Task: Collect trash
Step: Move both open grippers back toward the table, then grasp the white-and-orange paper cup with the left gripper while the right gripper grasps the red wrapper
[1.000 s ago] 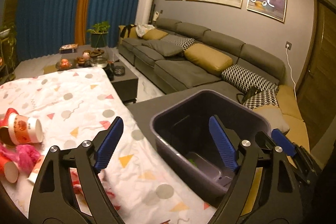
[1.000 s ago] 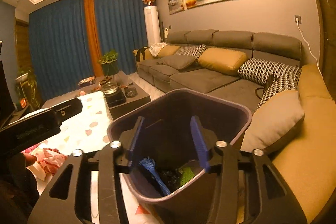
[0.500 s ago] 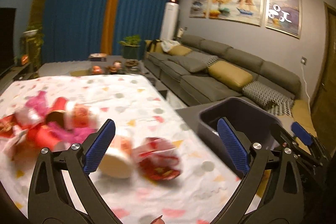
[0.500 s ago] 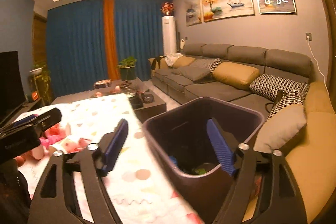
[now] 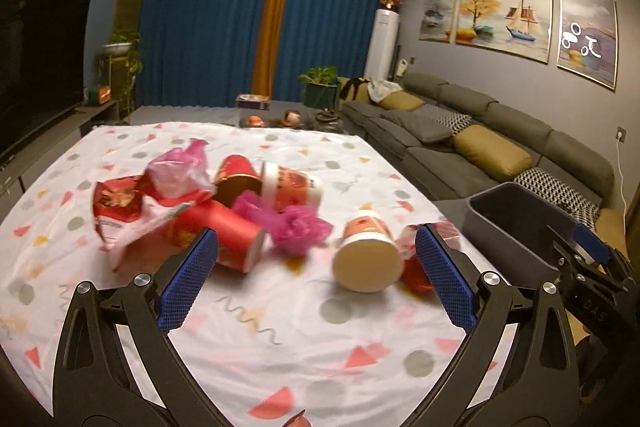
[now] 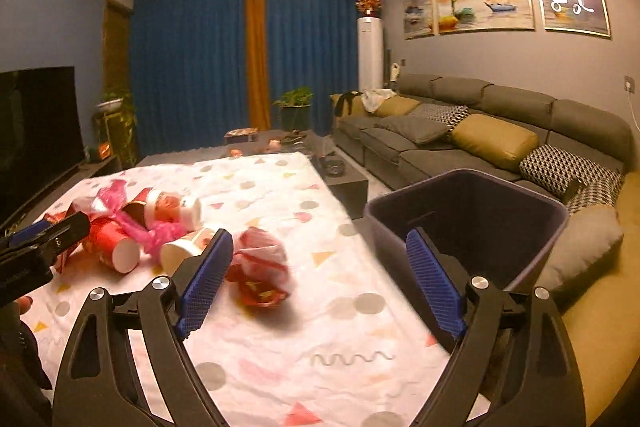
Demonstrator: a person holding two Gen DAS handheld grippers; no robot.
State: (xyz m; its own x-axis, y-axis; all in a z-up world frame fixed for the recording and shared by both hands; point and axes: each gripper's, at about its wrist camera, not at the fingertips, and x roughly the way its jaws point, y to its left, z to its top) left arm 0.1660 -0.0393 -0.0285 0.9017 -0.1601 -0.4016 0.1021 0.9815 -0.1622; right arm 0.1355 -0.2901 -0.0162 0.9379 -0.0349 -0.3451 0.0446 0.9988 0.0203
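Note:
Trash lies on the patterned tablecloth (image 5: 248, 339): red paper cups (image 5: 224, 239), a white-rimmed cup (image 5: 290, 187), a cup on its side (image 5: 368, 259), pink plastic (image 5: 298, 229) and a red-and-white wrapper (image 5: 120, 211). My left gripper (image 5: 316, 279) is open and empty, just before the cup on its side. My right gripper (image 6: 320, 279) is open and empty, next to a crumpled red wrapper (image 6: 260, 273). The dark bin (image 6: 468, 227) stands at the table's right edge, also in the left wrist view (image 5: 516, 227).
A grey sofa (image 6: 480, 139) with cushions runs along the right wall. A dark coffee table (image 6: 340, 175) stands beyond the table. A TV (image 5: 36, 67) is at the left. Blue curtains hang at the back.
Both grippers have swung left, away from the bin and toward the trash pile. The right gripper's jaws have opened wider since a second ago.

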